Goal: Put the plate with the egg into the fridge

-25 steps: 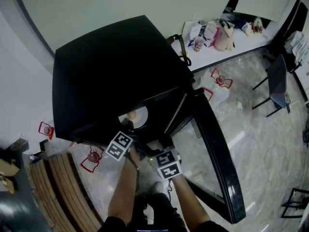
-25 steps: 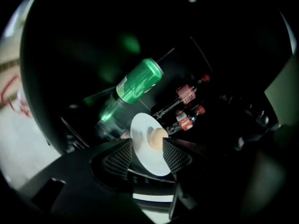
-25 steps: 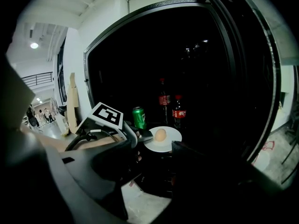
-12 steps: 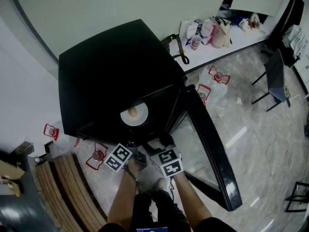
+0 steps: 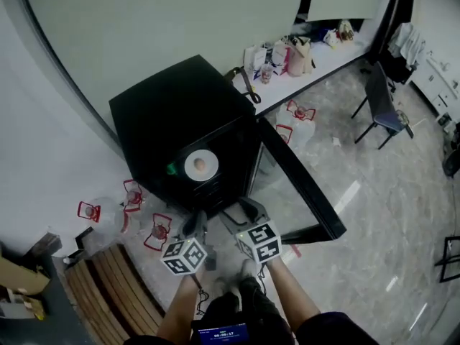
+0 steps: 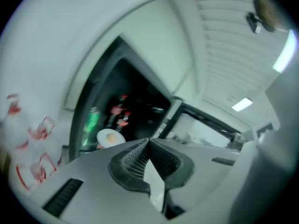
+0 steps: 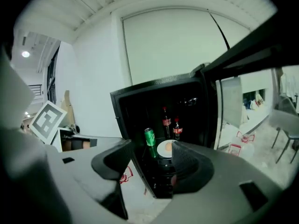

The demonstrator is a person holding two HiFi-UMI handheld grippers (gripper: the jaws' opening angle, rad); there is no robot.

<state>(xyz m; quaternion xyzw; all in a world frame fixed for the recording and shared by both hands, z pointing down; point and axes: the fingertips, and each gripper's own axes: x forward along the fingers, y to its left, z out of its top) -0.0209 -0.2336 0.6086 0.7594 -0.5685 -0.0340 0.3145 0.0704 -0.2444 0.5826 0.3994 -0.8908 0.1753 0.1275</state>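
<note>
Clear straight ahead into the fridge [image 5: 172,121]; hemmed right by its open door [image 5: 302,177], left by water jugs [image 5: 158,230]; inside, green can [image 7: 150,137] and bottles [image 7: 166,117] close by the plate [image 7: 164,148].

- Head view looks steeply down from well above the open fridge [image 5: 172,117].
- Left gripper view — rolled, faces its interior from outside.
- Right gripper view looks level inside; all share the plate [image 5: 201,165].

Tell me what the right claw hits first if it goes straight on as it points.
Probably the green can in the open fridge, beside the plate; depth is unclear.
</note>
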